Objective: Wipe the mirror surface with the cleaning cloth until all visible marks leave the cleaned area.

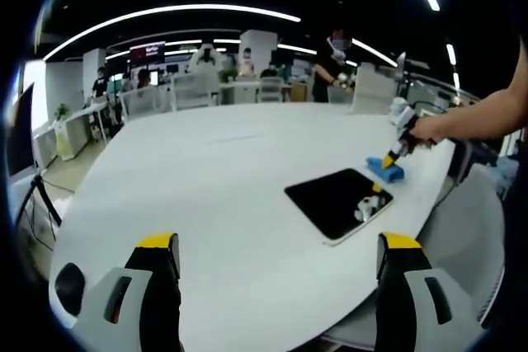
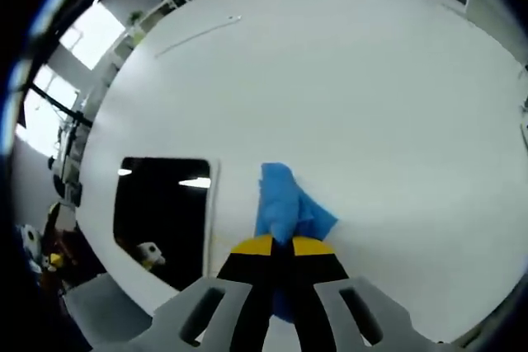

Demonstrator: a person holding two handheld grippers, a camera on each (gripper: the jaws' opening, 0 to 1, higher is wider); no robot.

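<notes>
step: cloth pickup. right gripper [image 2: 275,246] pinches blue cleaning cloth [image 2: 285,204] on tabletop [image 2: 371,80] beside mirror [image 2: 161,212]; left gripper [image 1: 276,257] wide, empty. next: carry cloth onto mirror.

An open-plan office: desk rows [image 1: 198,92], ceiling strip lights [image 1: 173,12], seated workers [image 1: 246,62].

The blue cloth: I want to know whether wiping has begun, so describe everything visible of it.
The blue cloth is soft, crumpled fabric, bunched into a folded wad. It lies on the white table, just beside the mirror and not on its dark glass. The right gripper is shut on its near end, with the yellow-tipped fingers pinching it.
</notes>
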